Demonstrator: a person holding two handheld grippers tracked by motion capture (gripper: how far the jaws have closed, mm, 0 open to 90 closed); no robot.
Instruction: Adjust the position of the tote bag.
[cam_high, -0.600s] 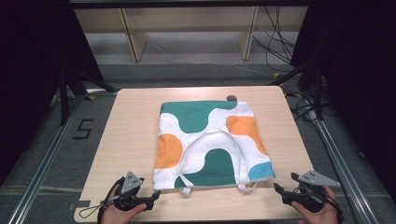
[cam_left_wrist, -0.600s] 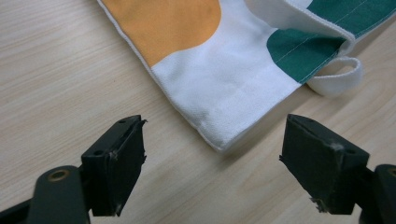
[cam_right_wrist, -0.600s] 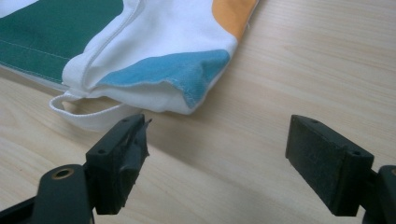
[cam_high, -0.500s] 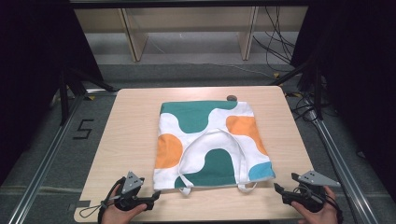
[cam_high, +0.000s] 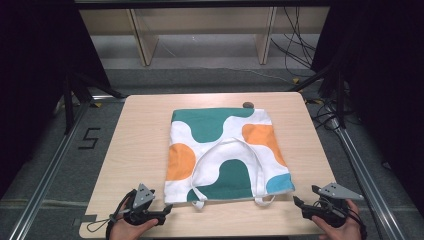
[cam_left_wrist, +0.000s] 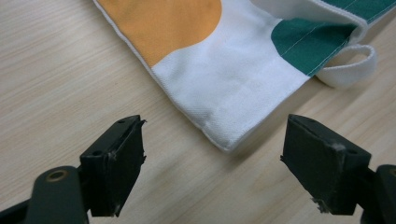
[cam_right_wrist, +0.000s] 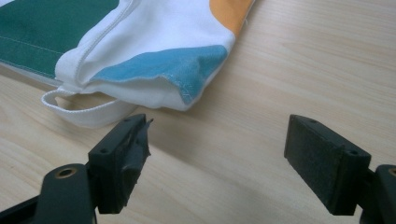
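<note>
Black jaws stand wide apart on both tools, nothing between them: the left gripper (cam_high: 162, 214) and right gripper (cam_high: 296, 202), each in a hand at the near edge of the wooden table (cam_high: 135, 130), point at the two near corners of a cloth bag (cam_high: 225, 150). In the left gripper view the bag's white corner (cam_left_wrist: 224, 137) lies just ahead of the open jaws; in the right gripper view a blue corner (cam_right_wrist: 189, 93) sits slightly lifted off the wood, with a white strap loop (cam_right_wrist: 84, 112) beside it. The bag lies flat at the table's middle, printed in green, orange and white, its long strap (cam_high: 227, 145) curled on top. Soft, light woven cloth, it will likely sag and fold when lifted; the hemmed corners look the firmest places to pinch. A small dark object (cam_high: 247, 104) rests at its far edge.
</note>
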